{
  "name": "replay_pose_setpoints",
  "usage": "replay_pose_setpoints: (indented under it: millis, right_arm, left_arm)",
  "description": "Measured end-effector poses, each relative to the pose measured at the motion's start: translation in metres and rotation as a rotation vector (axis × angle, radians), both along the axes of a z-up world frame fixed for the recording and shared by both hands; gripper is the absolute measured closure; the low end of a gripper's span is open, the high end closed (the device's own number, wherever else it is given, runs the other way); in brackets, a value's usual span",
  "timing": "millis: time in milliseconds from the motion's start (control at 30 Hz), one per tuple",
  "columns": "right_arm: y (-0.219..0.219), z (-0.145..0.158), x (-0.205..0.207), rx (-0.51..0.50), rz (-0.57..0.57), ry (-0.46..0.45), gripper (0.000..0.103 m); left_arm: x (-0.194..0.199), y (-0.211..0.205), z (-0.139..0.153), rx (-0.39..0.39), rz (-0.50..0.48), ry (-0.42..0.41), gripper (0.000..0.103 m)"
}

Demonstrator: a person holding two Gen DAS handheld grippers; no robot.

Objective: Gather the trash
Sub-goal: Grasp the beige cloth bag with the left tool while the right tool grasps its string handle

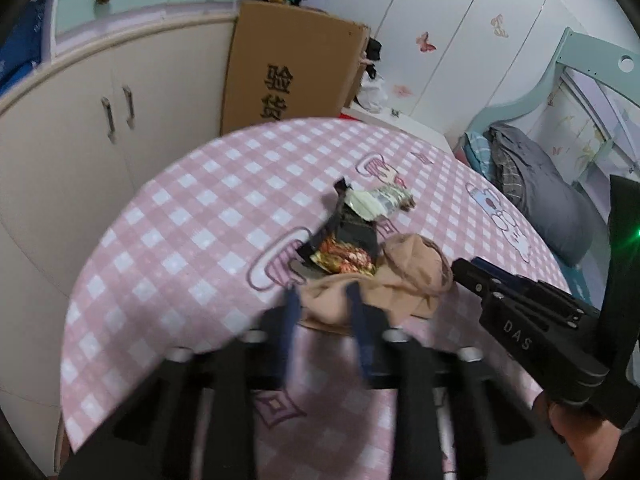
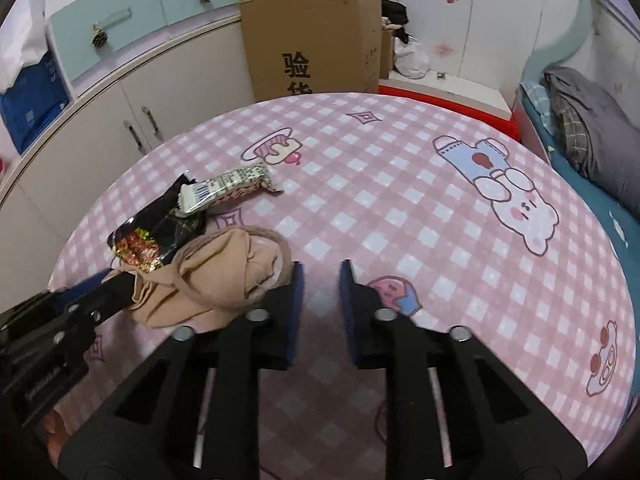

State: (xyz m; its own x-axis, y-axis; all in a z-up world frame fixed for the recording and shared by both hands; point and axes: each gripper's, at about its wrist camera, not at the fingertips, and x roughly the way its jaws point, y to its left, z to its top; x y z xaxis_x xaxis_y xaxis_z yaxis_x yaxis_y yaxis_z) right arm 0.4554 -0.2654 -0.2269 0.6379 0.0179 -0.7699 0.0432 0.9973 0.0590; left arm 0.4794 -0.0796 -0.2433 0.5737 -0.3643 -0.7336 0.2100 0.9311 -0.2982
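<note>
A beige cloth pouch lies crumpled on the pink checked tablecloth. Behind it lie a black snack wrapper and a white and green wrapper. My left gripper is at the pouch's near left edge, its jaws drawn in with the cloth pinched between them. My right gripper stands at the pouch's right edge. Its jaws are a narrow gap apart, only tablecloth shows between them, and the cloth lies against the outside of its left finger.
A tall cardboard box stands behind the table. Curved white cabinets run along the left. A bed with grey bedding is on the right. A hand holds the right gripper.
</note>
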Motion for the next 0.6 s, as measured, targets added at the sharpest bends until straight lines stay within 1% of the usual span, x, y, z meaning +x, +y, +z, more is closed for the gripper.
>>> replay_pose_setpoints:
  millis: [33,100,167,233,333,433,533,600]
  right_arm:
    - [-0.003,0.0,0.0,0.017,-0.005,0.002,0.092]
    - [-0.016,0.004,-0.003,0.113,-0.038,-0.013,0.091]
    - [-0.022,0.01,-0.006,0.138,-0.066,-0.038,0.091]
    - [-0.021,0.015,-0.006,0.157,-0.043,-0.04,0.091]
    - [-0.008,0.016,-0.003,0.11,-0.024,-0.02,0.091]
    - [0.0,0.01,0.003,0.082,-0.02,0.014,0.091]
    - [0.007,0.004,0.007,0.032,-0.02,0.04,0.091]
    - [0.009,0.002,0.008,0.021,-0.021,0.043,0.089]
  left_arm:
    - [0.0,0.0,0.0,-0.007,-0.004,0.004,0.094]
    - [-0.004,0.001,0.002,-0.004,-0.009,-0.001,0.096]
    - [-0.008,0.001,0.004,0.005,-0.014,-0.012,0.097]
    - [-0.011,0.003,0.008,0.005,-0.016,-0.022,0.097]
    - [-0.013,0.004,0.011,0.003,-0.023,-0.026,0.097]
    - [-0.014,0.004,0.012,0.004,-0.023,-0.024,0.097]
    - [-0.013,0.005,0.012,0.0,-0.026,-0.021,0.096]
    - [-0.012,0.005,0.012,0.006,-0.014,-0.026,0.096]
